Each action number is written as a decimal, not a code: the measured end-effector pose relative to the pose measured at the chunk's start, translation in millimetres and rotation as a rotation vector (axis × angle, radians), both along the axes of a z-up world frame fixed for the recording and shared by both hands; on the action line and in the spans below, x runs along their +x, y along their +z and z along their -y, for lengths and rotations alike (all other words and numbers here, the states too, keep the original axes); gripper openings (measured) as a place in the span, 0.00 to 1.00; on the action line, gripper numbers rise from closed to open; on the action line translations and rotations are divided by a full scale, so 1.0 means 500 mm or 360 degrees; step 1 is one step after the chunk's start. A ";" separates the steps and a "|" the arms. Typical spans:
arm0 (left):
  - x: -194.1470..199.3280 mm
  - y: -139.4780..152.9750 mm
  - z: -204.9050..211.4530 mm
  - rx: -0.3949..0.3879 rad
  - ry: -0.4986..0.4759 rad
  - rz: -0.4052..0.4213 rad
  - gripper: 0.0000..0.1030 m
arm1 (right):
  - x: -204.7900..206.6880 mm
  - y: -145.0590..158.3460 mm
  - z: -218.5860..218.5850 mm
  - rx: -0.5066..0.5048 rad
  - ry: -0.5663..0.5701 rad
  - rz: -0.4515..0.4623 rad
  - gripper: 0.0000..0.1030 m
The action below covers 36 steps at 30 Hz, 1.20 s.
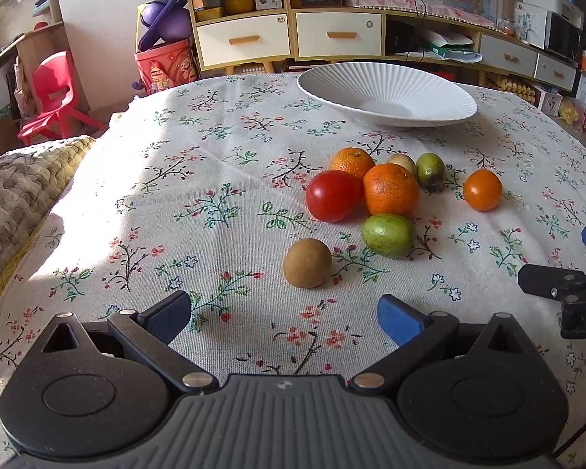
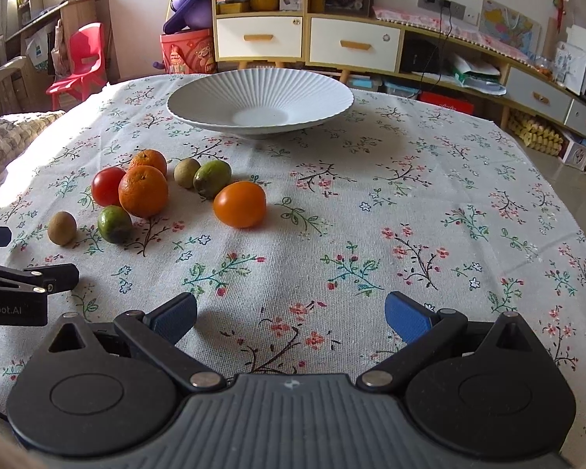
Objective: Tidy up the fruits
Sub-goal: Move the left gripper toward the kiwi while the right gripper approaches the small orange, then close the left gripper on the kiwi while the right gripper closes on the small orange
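Ahead on the cloth-covered surface (image 1: 175, 179), a cluster of fruits: red tomato (image 1: 333, 195) touching the front orange (image 1: 391, 189), second orange (image 1: 352, 162) just behind, green fruit (image 1: 388, 234) in front of them, brown fruit (image 1: 308, 262) nearest the left hand-held gripper (image 1: 284, 318), another brown fruit (image 1: 401, 163) and another green fruit (image 1: 430, 171) at the back. Slightly apart to the right, an orange tomato (image 1: 482, 189). Beyond, at the far edge, a white ribbed bowl (image 1: 429, 90) with nothing in it. Left hand-held gripper spread wide, holding nothing, low over the cloth. Right hand-held gripper (image 2: 291, 317) likewise wide apart and holding nothing, off to the right of the fruit.
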<state>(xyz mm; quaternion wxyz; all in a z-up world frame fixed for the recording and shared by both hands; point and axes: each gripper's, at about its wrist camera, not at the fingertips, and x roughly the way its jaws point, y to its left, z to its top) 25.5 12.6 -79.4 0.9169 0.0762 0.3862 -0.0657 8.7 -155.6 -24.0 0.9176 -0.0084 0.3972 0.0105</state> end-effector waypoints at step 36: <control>0.006 -0.004 -0.005 -0.0152 -0.0047 0.0159 0.18 | 0.072 -0.014 -0.029 -0.0043 0.0199 0.0169 0.69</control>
